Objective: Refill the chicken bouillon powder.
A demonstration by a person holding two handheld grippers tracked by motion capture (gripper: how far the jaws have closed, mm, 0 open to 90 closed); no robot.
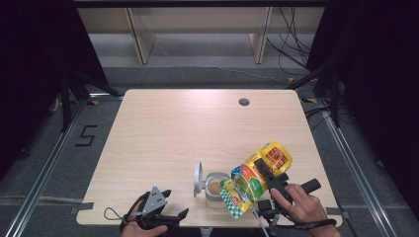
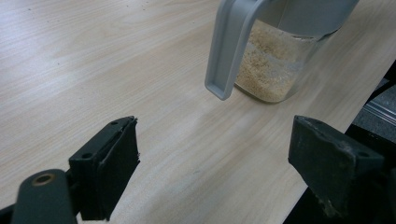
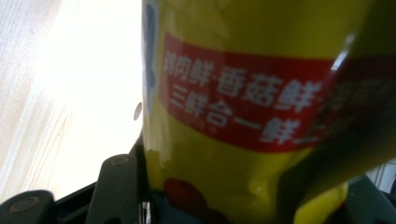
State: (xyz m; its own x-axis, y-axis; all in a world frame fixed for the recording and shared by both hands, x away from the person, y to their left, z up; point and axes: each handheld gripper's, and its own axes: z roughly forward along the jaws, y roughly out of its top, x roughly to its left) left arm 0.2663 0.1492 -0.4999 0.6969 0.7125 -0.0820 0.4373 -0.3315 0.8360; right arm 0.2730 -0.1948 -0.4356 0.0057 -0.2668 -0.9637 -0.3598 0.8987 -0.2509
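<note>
A clear jar [image 1: 215,189] with a grey flip lid [image 1: 198,179] standing open holds beige granules and sits near the table's front edge. A yellow seasoning bag [image 1: 257,177] with a red label is tilted over the jar, its green checkered end [image 1: 231,199] down at the jar's right rim. My right gripper [image 1: 272,181] is shut on the bag, and the bag's red label [image 3: 243,100] looms close in the right gripper view. At the front left edge my left gripper [image 1: 170,210] stands open, its jaws wide apart, aimed at the jar [image 2: 275,65] and its lid [image 2: 231,46].
The wooden table [image 1: 173,128] has a round cable hole [image 1: 244,102] at the back right. Beyond the table are wooden shelf legs [image 1: 140,39] and loose cables [image 1: 291,44] on the floor. A "5" [image 1: 86,135] is marked on the floor at left.
</note>
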